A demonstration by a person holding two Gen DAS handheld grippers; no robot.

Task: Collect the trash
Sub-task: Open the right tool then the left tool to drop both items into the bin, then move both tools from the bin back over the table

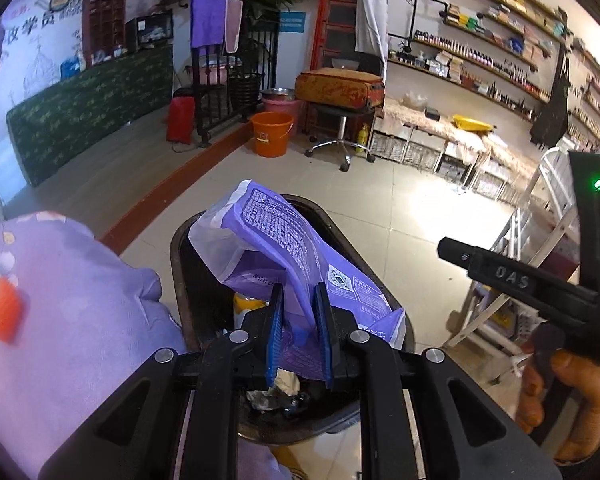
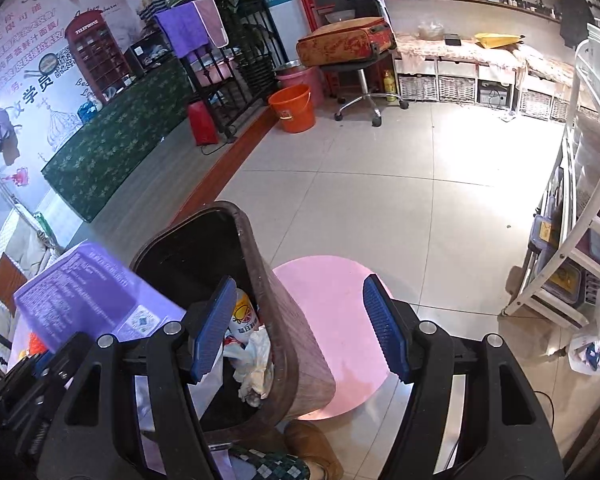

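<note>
My left gripper (image 1: pixel 299 312) is shut on a purple plastic package (image 1: pixel 276 240) and holds it over the open mouth of a dark brown trash bin (image 1: pixel 180 248). The same package (image 2: pixel 96 292) shows at the left in the right wrist view, beside the bin (image 2: pixel 300 360). Inside the bin lie a yellow-labelled bottle (image 2: pixel 242 312) and crumpled paper (image 2: pixel 256 364). My right gripper (image 2: pixel 300 332) is open and empty, just above the bin's right rim. It also shows at the right of the left wrist view (image 1: pixel 540 280), hand-held.
A pink round stool (image 2: pixel 340 320) stands right of the bin. A purple floral bedcover (image 1: pixel 60 300) lies at the left. A white rack (image 2: pixel 580 220) stands at the right with a plastic bag (image 2: pixel 596 344) by its foot. An orange bucket (image 2: pixel 294 106) and wheeled stool (image 2: pixel 364 92) stand further off.
</note>
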